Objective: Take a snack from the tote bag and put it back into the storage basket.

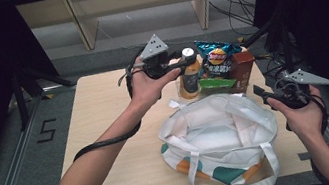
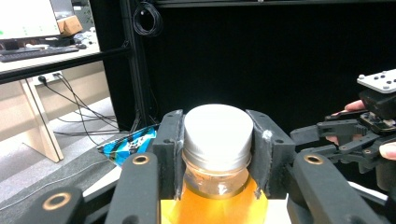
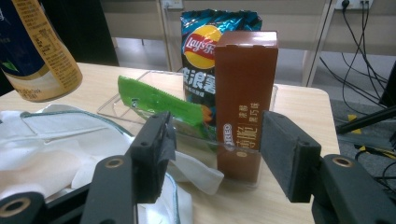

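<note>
One bottle (image 2: 215, 154) of orange drink is pinched at its cap by the left gripper (image 1: 175, 65), at 12 o'clock from the bag (image 1: 221, 139), while the right gripper (image 3: 215, 154) waits open, so it could slip out and fall.

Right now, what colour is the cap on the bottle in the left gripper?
White; the bottle cap shows best in the left gripper view.

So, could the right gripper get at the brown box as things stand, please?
Probably yes: the right gripper has its jaws open and faces the brown box, which stands upright in the clear tray with nothing between them; the tray's low wall might interfere.
</note>
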